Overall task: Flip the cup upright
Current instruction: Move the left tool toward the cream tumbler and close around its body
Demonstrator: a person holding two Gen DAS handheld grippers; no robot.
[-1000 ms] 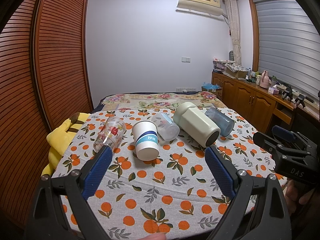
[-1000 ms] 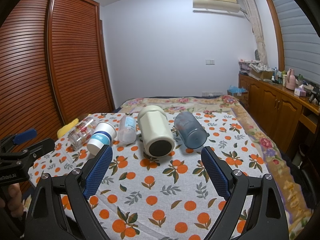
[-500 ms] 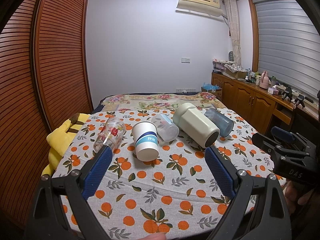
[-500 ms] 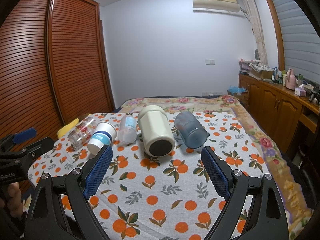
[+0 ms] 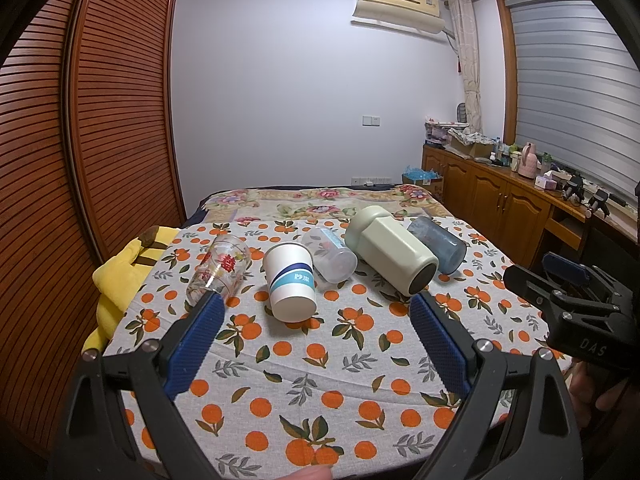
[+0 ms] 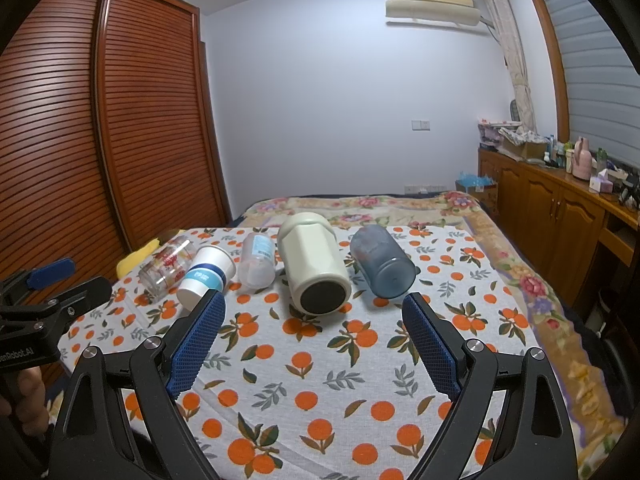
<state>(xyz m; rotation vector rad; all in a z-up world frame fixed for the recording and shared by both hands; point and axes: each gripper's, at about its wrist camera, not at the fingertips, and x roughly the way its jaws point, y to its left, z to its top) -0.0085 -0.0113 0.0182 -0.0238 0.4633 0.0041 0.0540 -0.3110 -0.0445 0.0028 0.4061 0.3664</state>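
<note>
Orange-printed white cloth (image 5: 304, 364) covers the surface, which stands in a bedroom with slatted wooden wardrobe doors (image 5: 80, 140) on one side and a floral bedspread (image 5: 320, 200) behind it. Five containers lie on their sides in a row across the cloth, none upright.

From the left wrist view, the row starts with a clear glass tumbler printed with red flowers (image 5: 220, 268), which looks empty. Just beside it lies a white paper cup with a blue band (image 5: 290, 280), its closed base turned toward the camera. Next is a translucent plastic cup (image 5: 330, 256), touching or nearly touching the paper cup; whether anything is inside cannot be told. A large pale green flask-like container with a dark round base (image 5: 390, 256) follows, base toward the camera, and a smoky blue plastic tumbler (image 5: 438, 244) lies just behind it at the far right. A yellow plush toy (image 5: 120, 276) sits at the surface's left edge.

The left tongs (image 5: 316, 320) hang above the near part of the cloth, spread wide with nothing between the blue pads, pointing toward the paper cup. The right tongs (image 6: 312, 320) are likewise spread wide and empty, aimed at the green container, well short of touching it.
</note>
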